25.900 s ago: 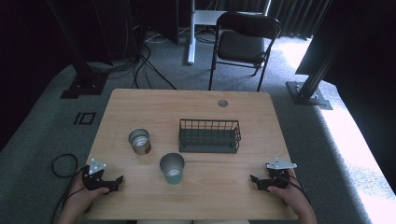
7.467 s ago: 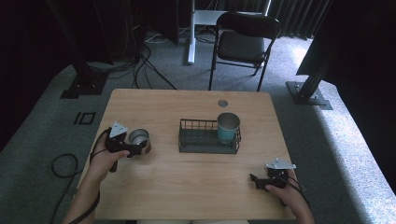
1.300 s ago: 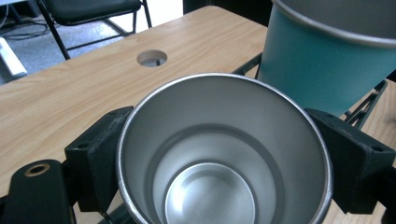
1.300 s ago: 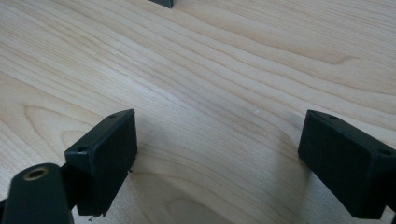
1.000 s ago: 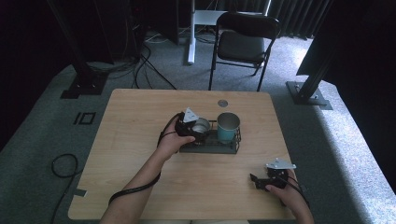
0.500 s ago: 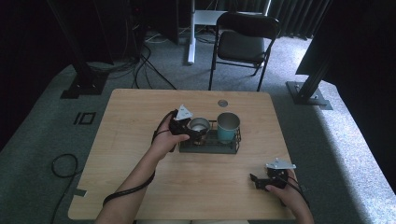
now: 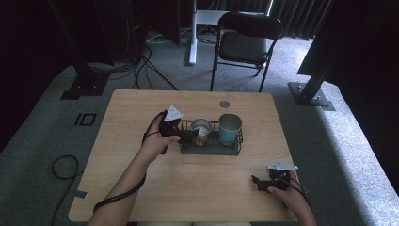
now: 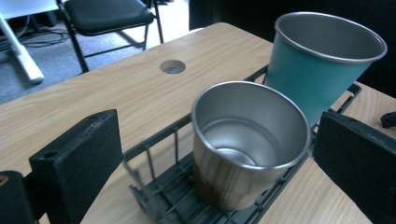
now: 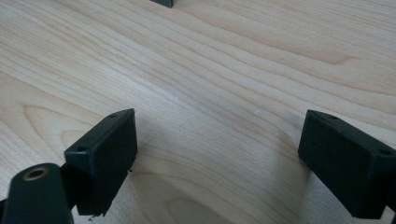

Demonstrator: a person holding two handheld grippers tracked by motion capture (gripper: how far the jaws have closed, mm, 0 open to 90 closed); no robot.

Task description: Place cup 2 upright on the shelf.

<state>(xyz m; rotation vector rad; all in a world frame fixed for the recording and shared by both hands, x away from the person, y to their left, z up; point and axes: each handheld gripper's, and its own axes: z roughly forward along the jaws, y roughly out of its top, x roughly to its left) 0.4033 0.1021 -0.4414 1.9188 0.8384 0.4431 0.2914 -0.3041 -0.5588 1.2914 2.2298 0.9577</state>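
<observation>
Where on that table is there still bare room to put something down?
Bare wood runs along the table's left side and between the wire basket and the right gripper. It is crowded at the basket: two cups and the left gripper.

We see a bare steel cup (image 8: 247,144), silvery inside and out, standing in a dark grey-green wire basket (image 7: 210,146). Just beside the steel cup in that basket stands a teal cup (image 8: 322,60) with a silvery rim and inside. Under the basket the table (image 7: 141,174) is pale wood with wavy brown grain. Beyond the basket the folding chair (image 7: 244,40) looks black, perhaps dark grey, on grey carpet (image 7: 42,136).
</observation>
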